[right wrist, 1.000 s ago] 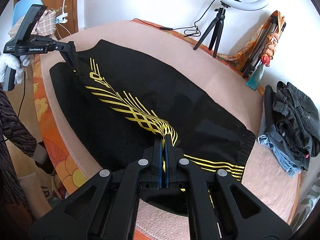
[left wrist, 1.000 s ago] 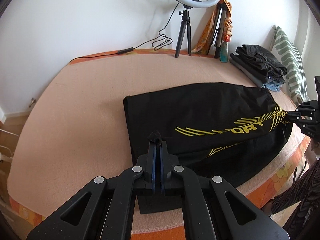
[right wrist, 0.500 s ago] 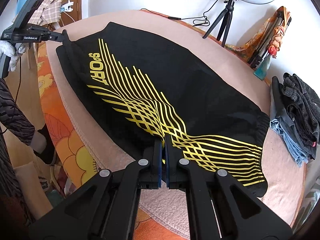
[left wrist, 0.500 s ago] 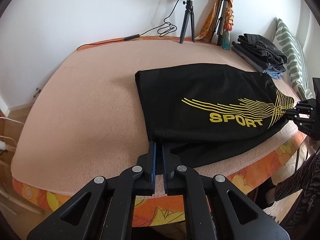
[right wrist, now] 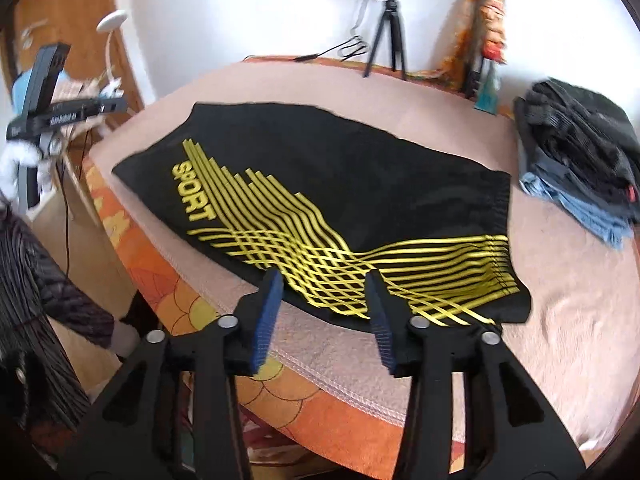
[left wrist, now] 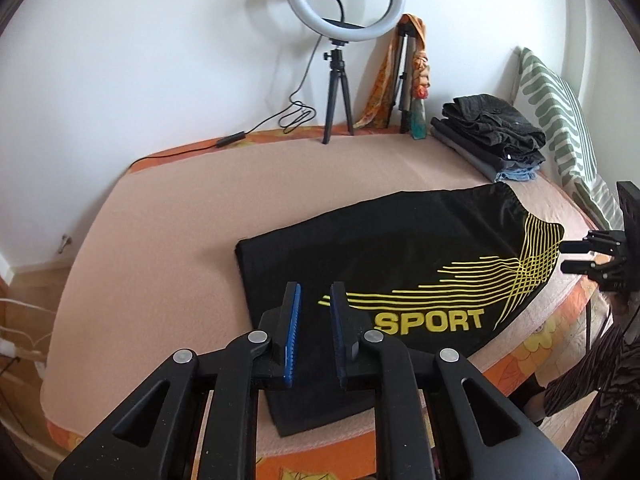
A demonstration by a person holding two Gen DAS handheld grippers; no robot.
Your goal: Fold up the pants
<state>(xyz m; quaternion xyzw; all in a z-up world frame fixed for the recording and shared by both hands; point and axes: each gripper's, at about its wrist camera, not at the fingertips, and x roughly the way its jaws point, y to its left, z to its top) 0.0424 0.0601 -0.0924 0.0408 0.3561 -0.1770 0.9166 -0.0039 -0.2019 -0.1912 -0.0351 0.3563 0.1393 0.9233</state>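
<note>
Now that the black pants (left wrist: 400,264) lie folded over on the peach blanket (left wrist: 160,240) near its front edge, both the left gripper (left wrist: 314,304) and right gripper (right wrist: 324,292) are opening with nothing between them — a release, I judge — and next comes fresh holds for another fold.

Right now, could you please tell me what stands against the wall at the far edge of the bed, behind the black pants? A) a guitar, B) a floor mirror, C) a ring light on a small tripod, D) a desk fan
C: a ring light on a small black tripod stands at the far edge of the bed, behind the black pants.
</note>
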